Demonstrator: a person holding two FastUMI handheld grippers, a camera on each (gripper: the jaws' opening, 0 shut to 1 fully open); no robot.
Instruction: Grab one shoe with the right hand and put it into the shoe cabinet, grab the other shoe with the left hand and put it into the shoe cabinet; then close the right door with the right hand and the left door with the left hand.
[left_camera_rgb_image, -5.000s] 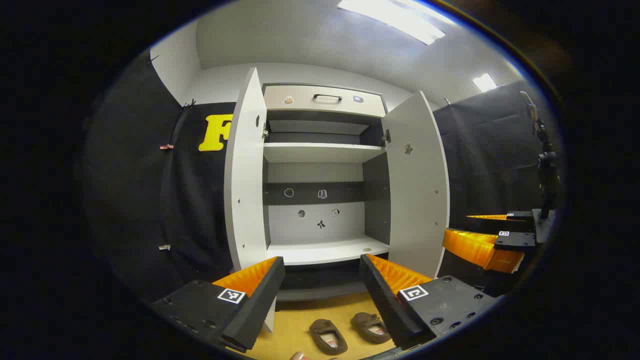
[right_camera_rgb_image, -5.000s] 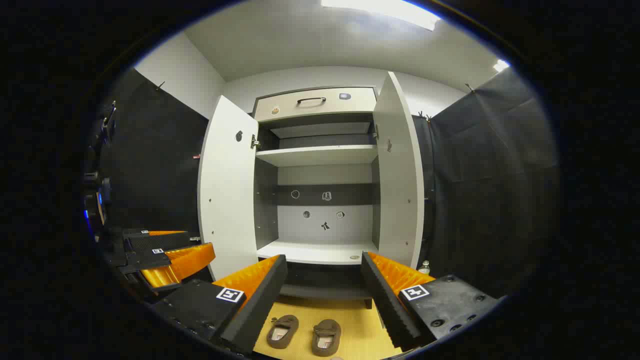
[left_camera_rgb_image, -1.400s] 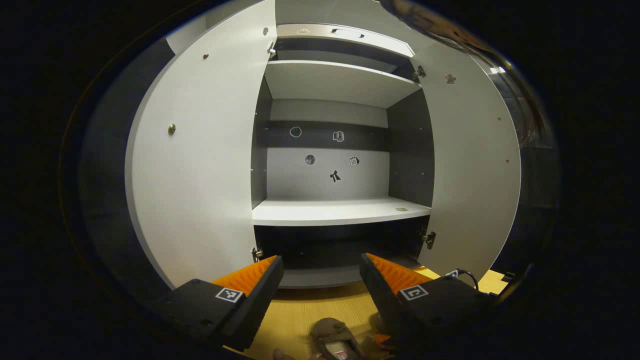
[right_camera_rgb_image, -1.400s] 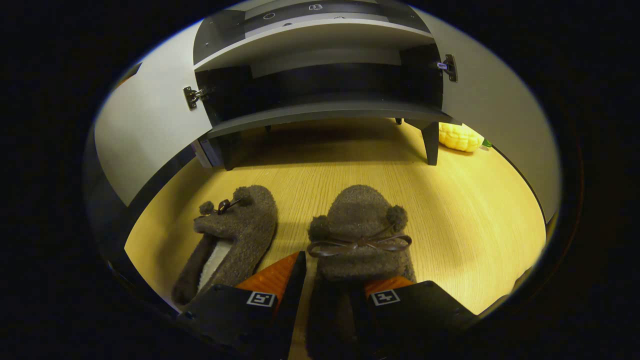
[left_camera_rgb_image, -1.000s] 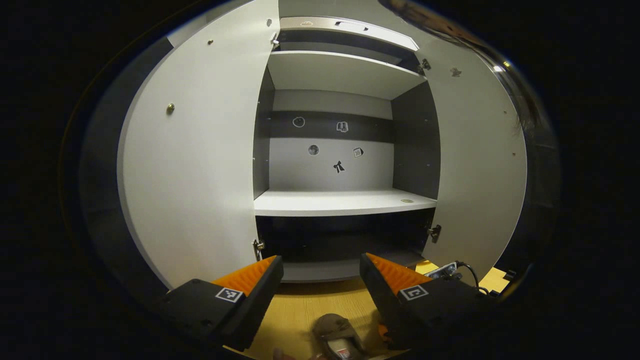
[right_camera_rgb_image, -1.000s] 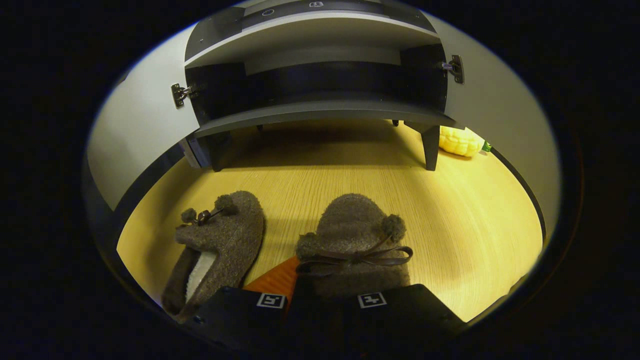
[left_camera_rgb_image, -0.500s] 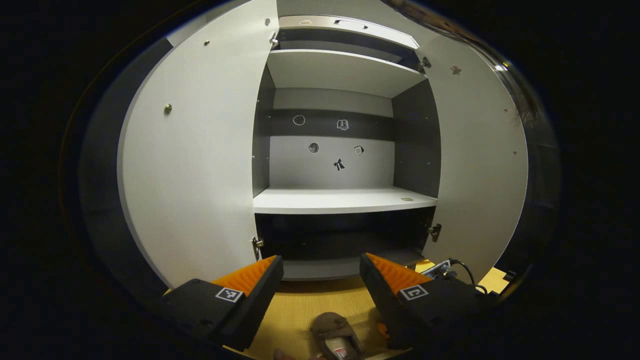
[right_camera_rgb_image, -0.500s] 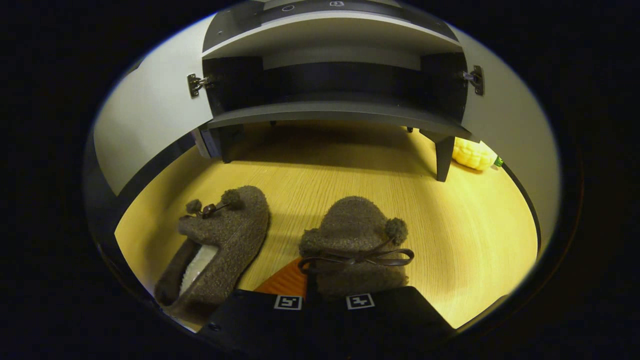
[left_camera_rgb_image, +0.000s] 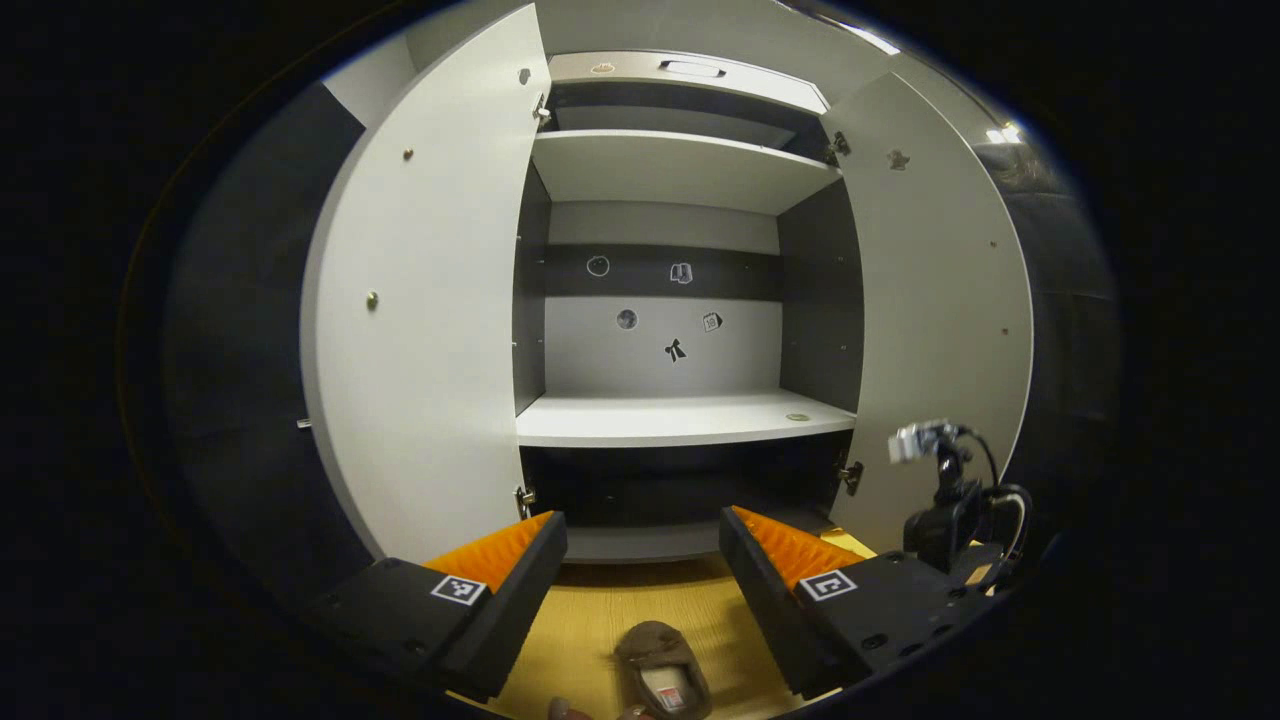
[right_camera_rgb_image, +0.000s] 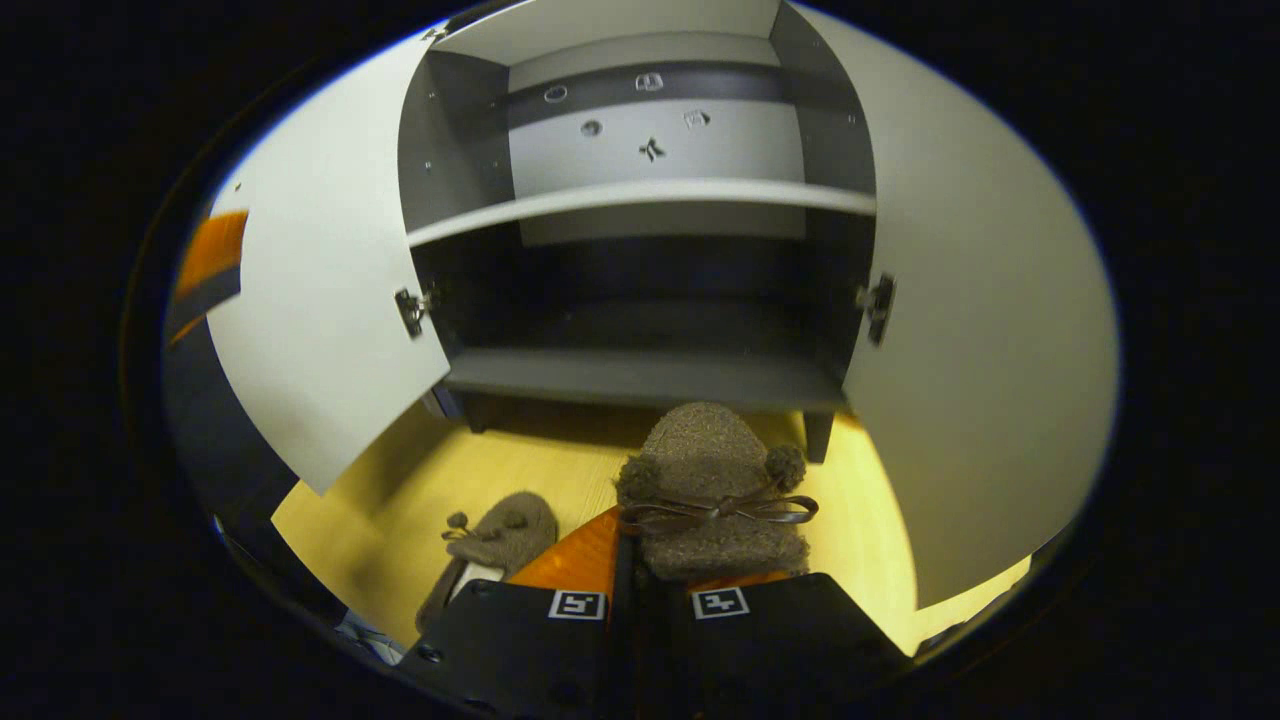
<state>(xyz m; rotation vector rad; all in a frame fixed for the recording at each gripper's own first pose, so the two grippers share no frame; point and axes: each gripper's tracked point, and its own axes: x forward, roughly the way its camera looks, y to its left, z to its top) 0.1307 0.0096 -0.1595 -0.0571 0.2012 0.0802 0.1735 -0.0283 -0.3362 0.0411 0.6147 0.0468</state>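
Note:
My right gripper (right_camera_rgb_image: 650, 572) is shut on a brown fuzzy shoe (right_camera_rgb_image: 710, 470) with pom-poms and a bow. It holds the shoe off the floor, toe pointing at the dark bottom compartment (right_camera_rgb_image: 640, 375) of the shoe cabinet. The other shoe (right_camera_rgb_image: 498, 540) lies on the wooden floor to the lower left. In the left gripper view that shoe (left_camera_rgb_image: 662, 668) sits low between the fingers of my left gripper (left_camera_rgb_image: 640, 560), which is open and holds nothing. Both cabinet doors, left (left_camera_rgb_image: 430, 330) and right (left_camera_rgb_image: 940, 320), stand wide open.
A pale middle shelf (left_camera_rgb_image: 680, 420) and an upper shelf (left_camera_rgb_image: 680, 170) sit inside the cabinet. A black device with a cable (left_camera_rgb_image: 945, 510) shows by the right door. The cabinet stands on short legs (right_camera_rgb_image: 815, 440) above the wooden floor (right_camera_rgb_image: 400, 500).
My right gripper closed on the right-hand shoe, lifted it off the floor and tilted up toward the cabinet. The left gripper pulled back a little and stayed open.

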